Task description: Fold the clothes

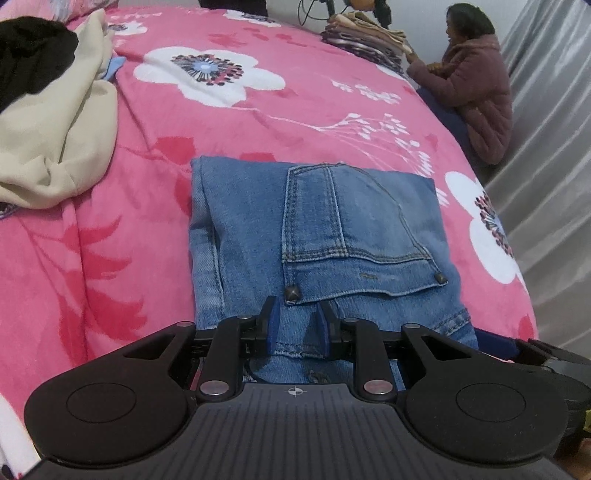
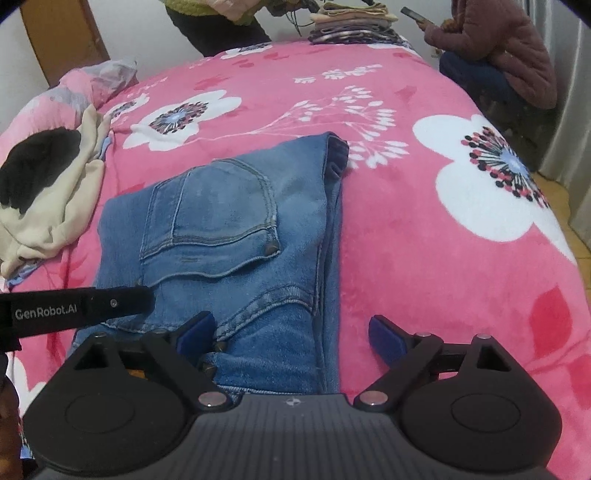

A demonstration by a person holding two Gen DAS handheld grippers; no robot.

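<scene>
Nearest the left wrist camera, the left gripper (image 1: 296,314) hangs low over the near edge of the folded blue denim jeans (image 1: 258,236), its blue-padded fingers (image 1: 272,317) narrowed to a small gap with denim showing between them; whether they actually pinch the cloth cannot be told from here. The right gripper (image 2: 291,332) is spread wide, its left pad resting at the waistband seam and its right pad over the bare pink floral fleece blanket (image 2: 424,236), so it straddles the right edge of the jeans. The jeans lie folded into a compact rectangle on the blanket, back pocket up, near the bed's front edge. To the left, a crumpled cream garment with a black lining (image 1: 55,122) sits apart from the jeans. At the far side of the bed stands a stack of folded clothes (image 2: 351,24), and beside it a person in a mauve padded jacket (image 1: 476,96) crouches.
</scene>
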